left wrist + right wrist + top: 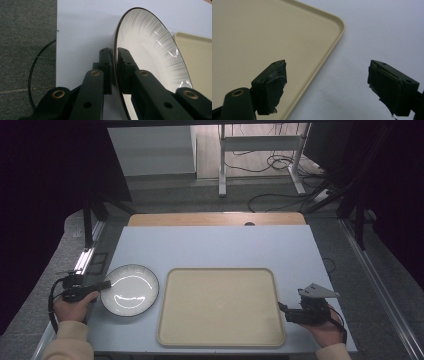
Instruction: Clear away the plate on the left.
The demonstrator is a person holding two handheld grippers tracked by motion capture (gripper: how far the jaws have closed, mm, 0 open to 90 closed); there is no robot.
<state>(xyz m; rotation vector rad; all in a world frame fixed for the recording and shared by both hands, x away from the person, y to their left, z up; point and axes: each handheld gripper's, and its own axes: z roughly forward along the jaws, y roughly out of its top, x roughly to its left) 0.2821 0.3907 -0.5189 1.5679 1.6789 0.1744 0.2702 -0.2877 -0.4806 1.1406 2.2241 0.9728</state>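
At the lower left of the high view, my left gripper (102,285) is clamped on the near rim of the plate (130,290), one jaw under and one over the edge. The plate sits on the table (210,245) just left of the empty tray (220,307). I judge the grasp made; next comes a level lift onto the tray. At lower right, my right gripper (327,82) hangs wide apart over the tray's corner.

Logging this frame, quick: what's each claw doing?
Left claw: closed on the plate rim.
Right claw: open, empty, straddling the tray edge.
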